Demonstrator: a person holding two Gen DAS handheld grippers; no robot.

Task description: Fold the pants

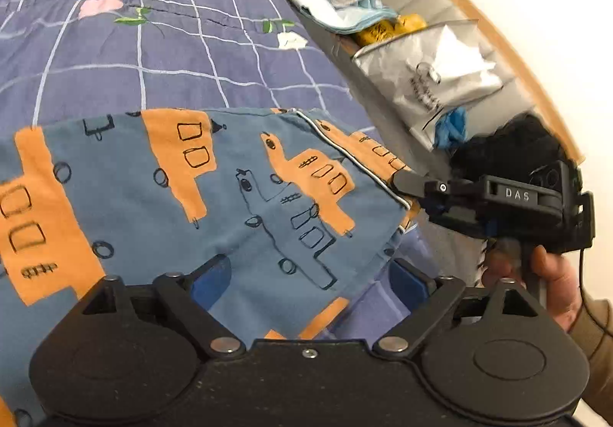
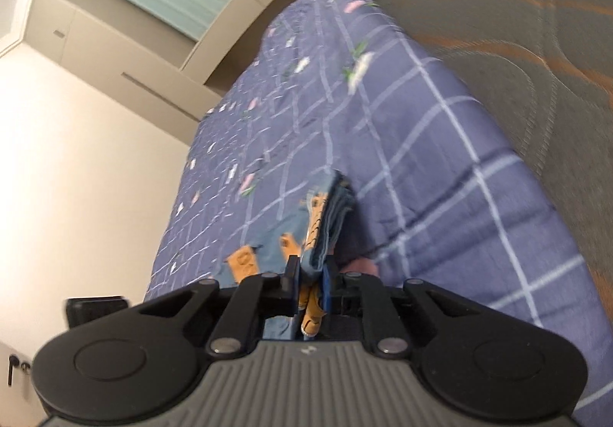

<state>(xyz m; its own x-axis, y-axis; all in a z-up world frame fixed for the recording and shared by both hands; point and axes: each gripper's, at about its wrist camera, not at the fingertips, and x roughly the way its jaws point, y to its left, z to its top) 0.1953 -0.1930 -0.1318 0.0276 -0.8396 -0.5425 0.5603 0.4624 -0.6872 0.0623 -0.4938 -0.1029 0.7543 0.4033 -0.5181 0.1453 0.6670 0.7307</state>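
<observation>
Folding blue pants (image 1: 237, 197) with orange building prints, spread on a bed covered by a purple checked quilt (image 1: 153, 55). Early to middle of the fold, judging by how much cloth is still lying open and flat.

Right claw (image 2: 309, 283) closing tight on a bunched edge of the pants, blue and orange cloth pinched between its two pads and trailing away over the quilt. Seen from the left camera, gripping the piped edge at the pants' right side, right at the bed's edge.

Left claw (image 1: 310, 281) standing wide open, blue pads apart, cloth lying between and under them but not pressed; holding nothing yet. Pointing downward at a slant over the near edge of the pants, close above the fabric.

Right hand (image 1: 551, 274) wrapping around the grip handle below the right claw, a tan sleeve (image 1: 594, 342) showing at the wrist. Right claw also slanting downward, aimed along the length of the bed.

Next move, as a guess: bringing the left claw down onto the near edge, closing on it, then lifting both held edges together and carrying them across to lay one half over the other. Needing an even pull from both sides so the cloth does not sag or twist.

Beyond the bed's far side, a shelf holding a silver bag (image 1: 440, 78), pale blue cloth and something yellow.
</observation>
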